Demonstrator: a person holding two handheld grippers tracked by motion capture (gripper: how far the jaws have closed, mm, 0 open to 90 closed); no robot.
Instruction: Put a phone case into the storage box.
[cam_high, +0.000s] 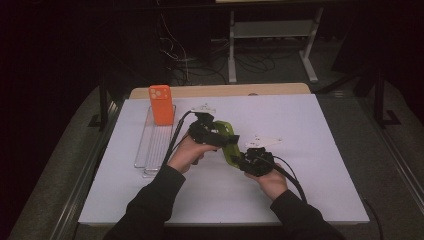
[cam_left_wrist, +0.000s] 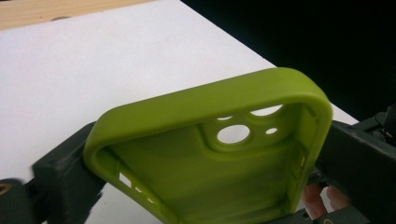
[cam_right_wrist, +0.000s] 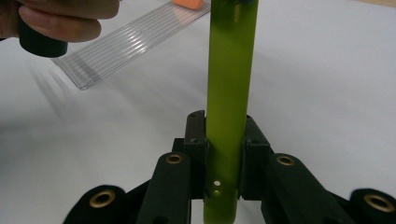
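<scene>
Here, both claws pinch rubbery-looking green case (cam_left_wrist: 205, 158).

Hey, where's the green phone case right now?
The green phone case is held above the white table near its middle, gripped between the left gripper and right gripper, right of the clear tray.

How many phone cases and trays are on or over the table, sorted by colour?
Green soft phone case, held between both grippers: 1
Orange phone case, standing in the tray: 1
Clear ribbed plastic tray: 1
Total: 3
</scene>
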